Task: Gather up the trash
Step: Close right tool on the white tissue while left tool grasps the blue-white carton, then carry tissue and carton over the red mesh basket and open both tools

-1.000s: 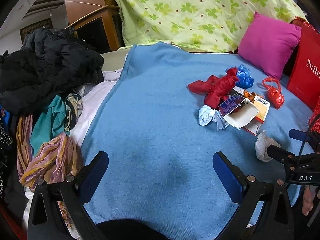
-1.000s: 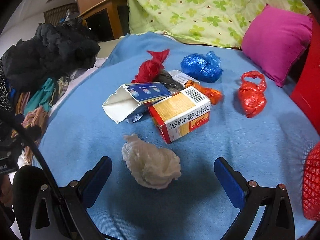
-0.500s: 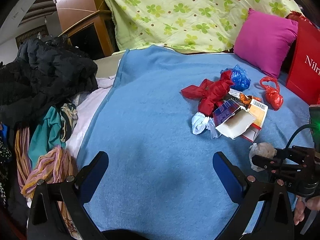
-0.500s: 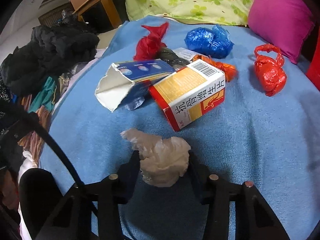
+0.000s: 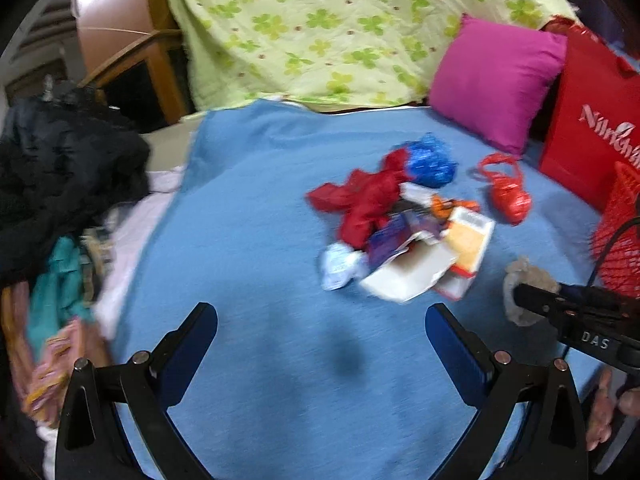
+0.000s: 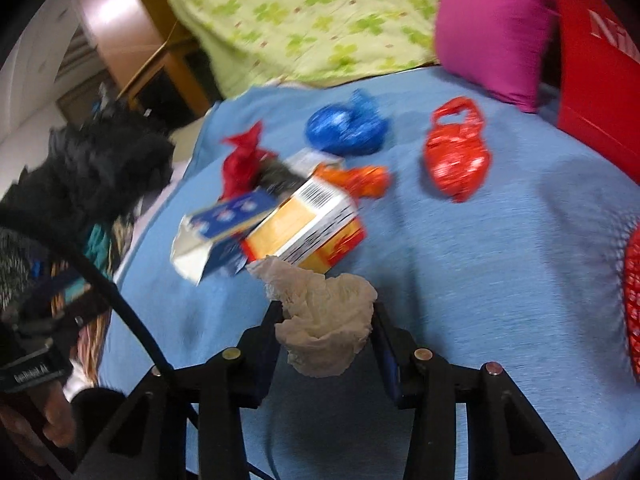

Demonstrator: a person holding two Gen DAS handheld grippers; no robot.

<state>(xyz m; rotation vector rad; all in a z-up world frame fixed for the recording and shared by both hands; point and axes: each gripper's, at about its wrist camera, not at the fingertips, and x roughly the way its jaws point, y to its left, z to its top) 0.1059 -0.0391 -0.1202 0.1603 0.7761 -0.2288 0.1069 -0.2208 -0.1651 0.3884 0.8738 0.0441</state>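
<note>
My right gripper (image 6: 327, 308) is shut on a crumpled off-white tissue wad (image 6: 324, 336), held just above the blue blanket (image 6: 480, 280). In the left wrist view the same wad (image 5: 520, 276) shows at the right in that black tool. Beyond it lies a trash pile: a yellow-and-red box (image 6: 308, 224), a torn blue-and-white carton (image 6: 216, 232), an orange wrapper (image 6: 360, 178), a blue bag (image 6: 344, 128) and two red bags (image 6: 456, 160) (image 6: 242, 160). My left gripper (image 5: 320, 314) is open over bare blanket, nothing between its fingers.
A red mesh basket (image 5: 616, 232) stands at the right edge, with a red paper bag (image 5: 592, 128) behind it. A pink cushion (image 5: 496, 80) and a green quilt (image 5: 320, 32) lie at the back. Heaped clothes (image 5: 60, 168) fill the left side.
The right jaws went from wide open around the tissue wad to shut on it, then rolled and drew it up off the blanket. The left gripper drifted sideways, still open.
</note>
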